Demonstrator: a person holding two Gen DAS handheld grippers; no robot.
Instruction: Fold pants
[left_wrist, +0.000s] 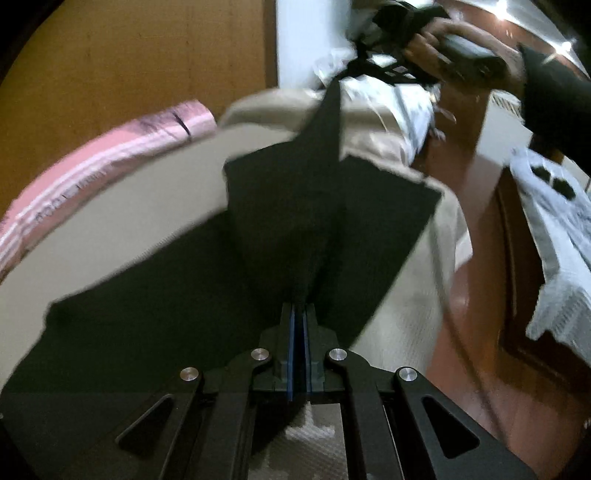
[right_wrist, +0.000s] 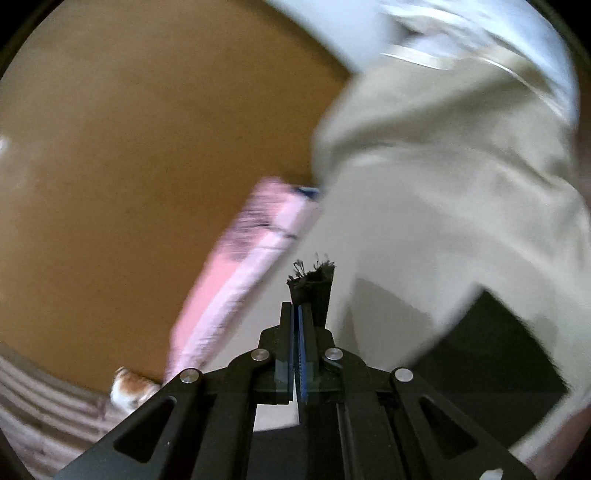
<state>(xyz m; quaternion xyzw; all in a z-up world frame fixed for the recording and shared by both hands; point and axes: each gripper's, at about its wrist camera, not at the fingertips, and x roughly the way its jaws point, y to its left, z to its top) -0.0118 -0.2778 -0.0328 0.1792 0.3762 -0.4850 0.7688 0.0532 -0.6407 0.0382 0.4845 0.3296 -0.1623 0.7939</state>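
Both grippers grip the pants (left_wrist: 288, 221), which are black and hang partly lifted above a beige bed (left_wrist: 122, 206). In the left wrist view the left gripper (left_wrist: 299, 314) has its jaws closed on a bunched fold of the dark cloth, which rises from the fingertips in a ridge and spreads out to either side over the bed. From that ridge a taut edge runs up to the right gripper (left_wrist: 373, 51), seen far off at the top with the person's right hand (left_wrist: 439, 40) around its handle. In the right wrist view the right gripper (right_wrist: 301, 317) has its jaws pressed together on a narrow frayed end of the cloth (right_wrist: 314, 284), probably a hem or waist corner; more black fabric lies low at the right of that view. So the garment is stretched between the two grips, one end high, the other low near the bed. Judging by this, the fold is in its early or middle part: the cloth is held and being carried over, but no neat stacked fold lies on the bed. The blur hides whether the legs are already laid together. What seems left is to lay the lifted end down, align edges, and fold again. A pink striped cloth (left_wrist: 92, 162) lies along the bed's far edge.
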